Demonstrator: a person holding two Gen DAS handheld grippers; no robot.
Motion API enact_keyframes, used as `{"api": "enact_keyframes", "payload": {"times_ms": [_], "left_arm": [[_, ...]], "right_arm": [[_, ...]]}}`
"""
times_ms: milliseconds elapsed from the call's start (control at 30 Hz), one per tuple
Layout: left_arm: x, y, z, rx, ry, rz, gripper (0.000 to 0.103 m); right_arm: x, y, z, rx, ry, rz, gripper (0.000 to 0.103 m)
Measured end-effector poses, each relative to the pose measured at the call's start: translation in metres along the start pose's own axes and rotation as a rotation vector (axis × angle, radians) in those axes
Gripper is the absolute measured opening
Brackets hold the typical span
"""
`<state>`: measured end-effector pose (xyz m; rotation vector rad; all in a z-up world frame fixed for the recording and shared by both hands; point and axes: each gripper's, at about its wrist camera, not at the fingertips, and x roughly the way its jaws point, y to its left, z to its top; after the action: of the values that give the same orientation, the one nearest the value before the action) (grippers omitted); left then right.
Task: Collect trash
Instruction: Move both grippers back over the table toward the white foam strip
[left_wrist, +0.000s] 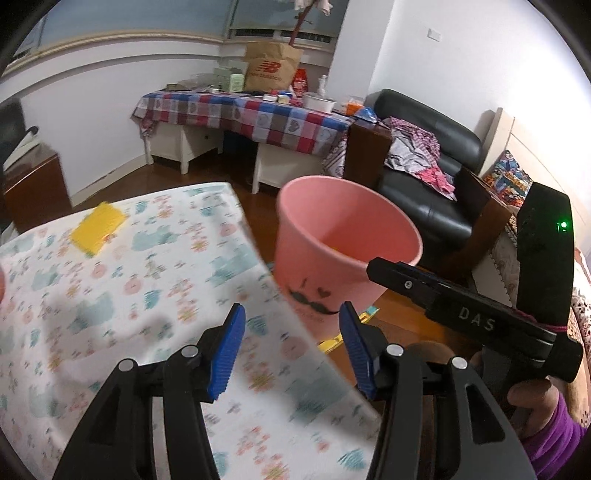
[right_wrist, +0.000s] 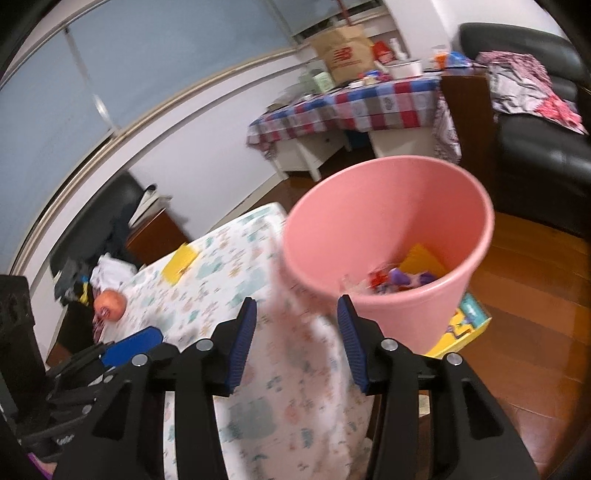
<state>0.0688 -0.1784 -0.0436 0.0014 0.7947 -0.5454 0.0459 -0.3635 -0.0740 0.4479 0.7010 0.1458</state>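
A pink bin (left_wrist: 347, 240) (right_wrist: 388, 229) stands just past the table's right edge, with wrappers and a yellow piece (right_wrist: 399, 275) in its bottom. A flat yellow item (left_wrist: 98, 229) (right_wrist: 179, 264) lies at the far side of the patterned tablecloth (left_wrist: 147, 295) (right_wrist: 288, 406). My left gripper (left_wrist: 291, 350) hovers over the cloth near the bin, open, nothing between its blue pads. My right gripper (right_wrist: 295, 343) is open too and holds nothing, aimed at the bin's near wall. In the left wrist view, the right gripper's black body (left_wrist: 472, 321) shows beside the bin.
A round orange fruit (right_wrist: 109, 302) rests at the table's left edge. A yellow box (right_wrist: 465, 325) lies on the wood floor at the bin's foot. Behind are a cluttered checked table (left_wrist: 240, 114) and a black sofa (left_wrist: 424, 177) with clothes on it.
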Motion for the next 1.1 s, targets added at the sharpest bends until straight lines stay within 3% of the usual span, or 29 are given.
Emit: {"api": "enact_keyframes", "payload": {"times_ms": [600,833,1100], "left_arm": [[-0.06,0.121,-0.046,-0.193,-0.037,0.219,0.052],[-0.073,0.155,-0.063,-0.268,-0.038,0.262,0.052],[-0.08,0.173,-0.067,-0.302,-0.047,0.273,0.052]], "right_arm": [[0.043,0.102,-0.026,-0.271,0.179,0.173,0.046],[0.071,0.14,-0.038,-0.422,0.273,0.205,0.046],[0.097,0.176,-0.04,-0.563,0.322,0.227,0.046]]}}
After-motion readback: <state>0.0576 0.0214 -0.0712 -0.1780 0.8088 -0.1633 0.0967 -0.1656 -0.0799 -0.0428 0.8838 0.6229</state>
